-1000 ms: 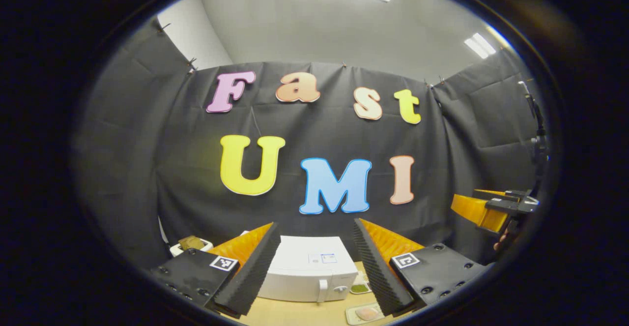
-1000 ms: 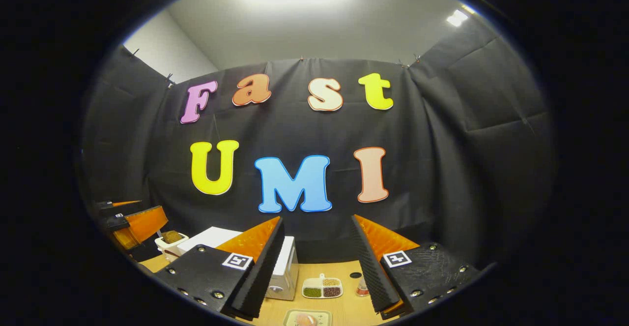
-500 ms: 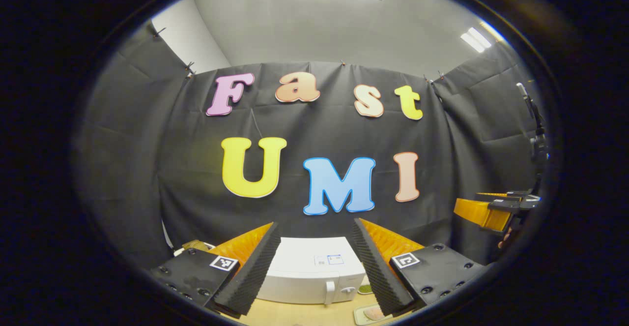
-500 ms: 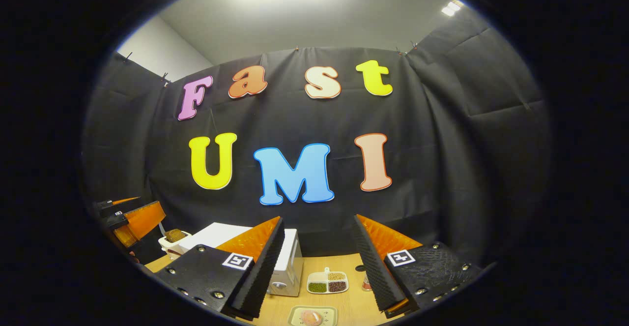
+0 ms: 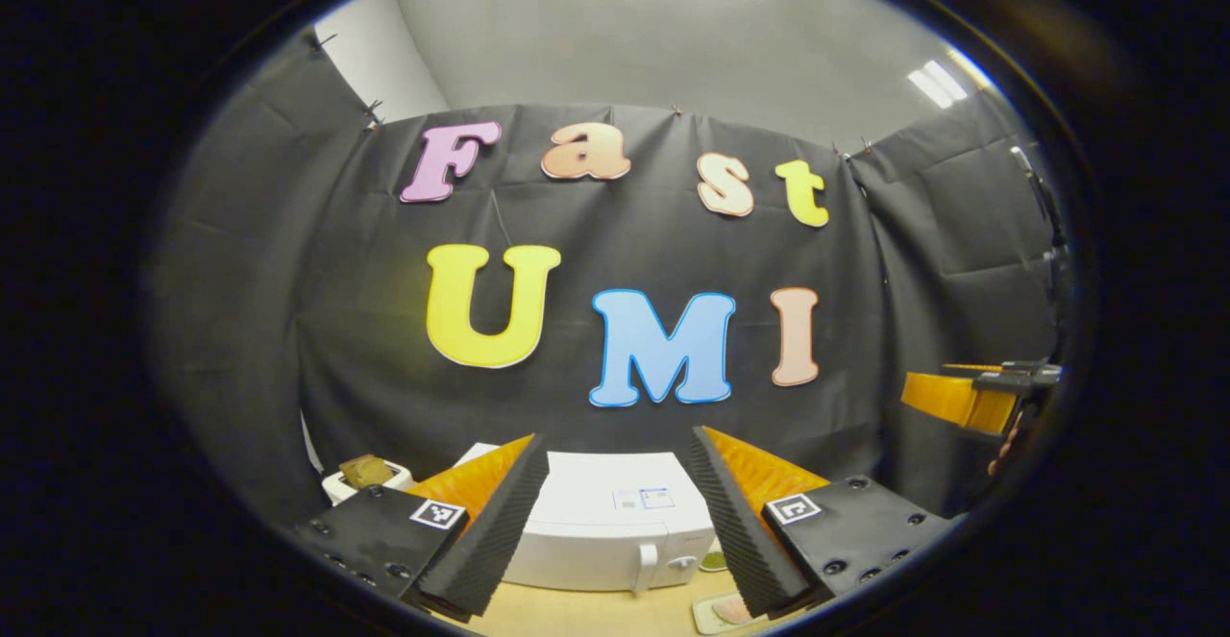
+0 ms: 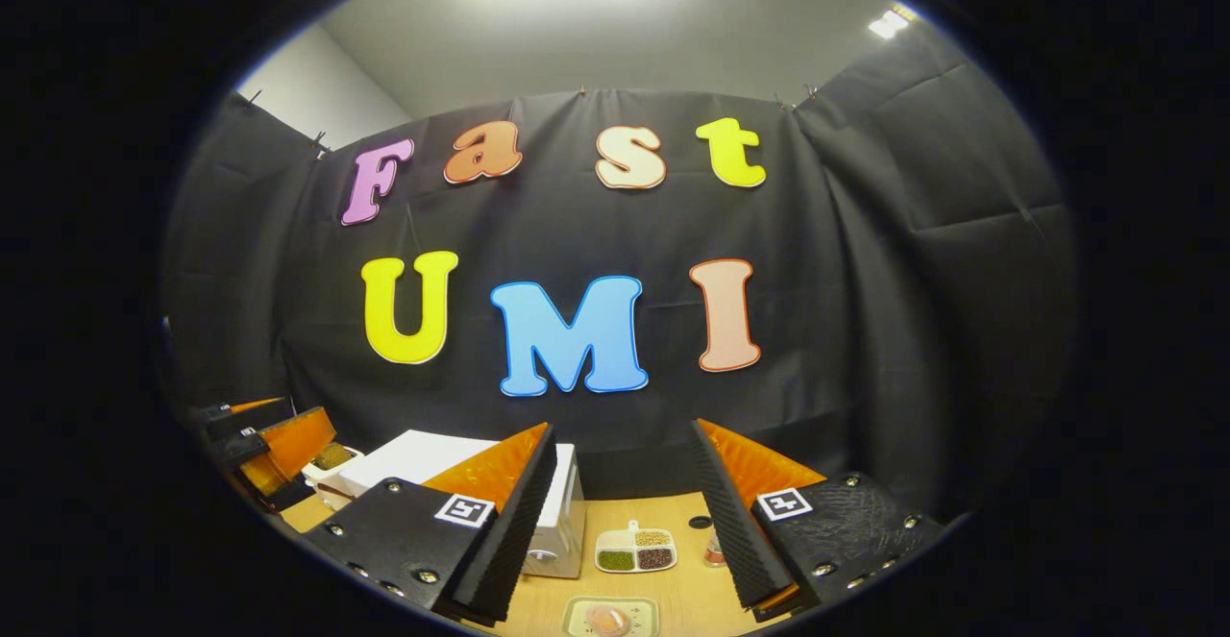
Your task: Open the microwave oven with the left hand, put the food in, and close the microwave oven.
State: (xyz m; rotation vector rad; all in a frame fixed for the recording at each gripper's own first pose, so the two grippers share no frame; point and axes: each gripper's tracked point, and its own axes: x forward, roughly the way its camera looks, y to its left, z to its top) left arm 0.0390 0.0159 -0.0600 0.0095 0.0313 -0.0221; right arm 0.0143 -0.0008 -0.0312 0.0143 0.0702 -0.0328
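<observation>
Both sets of jaws stand wide and hold nothing: the left gripper (image 5: 615, 512) frames the microwave oven (image 5: 615, 531) between its ribbed, wedge-shaped fingers (image 5: 485, 541), well short of touching it, and the right gripper (image 6: 620, 512) hangs above the worktop (image 6: 687, 599) with the food dish (image 6: 610, 618) just below its gap. Judging by this, the task has hardly begun: the oven door is shut, its upright handle (image 5: 648, 567) untouched, the food is still out on the worktop, so opening, loading and closing all remain. The oven is a smooth white box with rounded edges, a small knob beside the handle at its right front. The food looks like a soft pinkish lump on a pale, shallow rectangular dish. Farther back sits a divided tray (image 6: 635, 552) with green, brown and tan fillings in separate compartments, and left of the oven a white cup (image 5: 368, 478) holding something brown. The worktop is light wood, matt and flat.
</observation>
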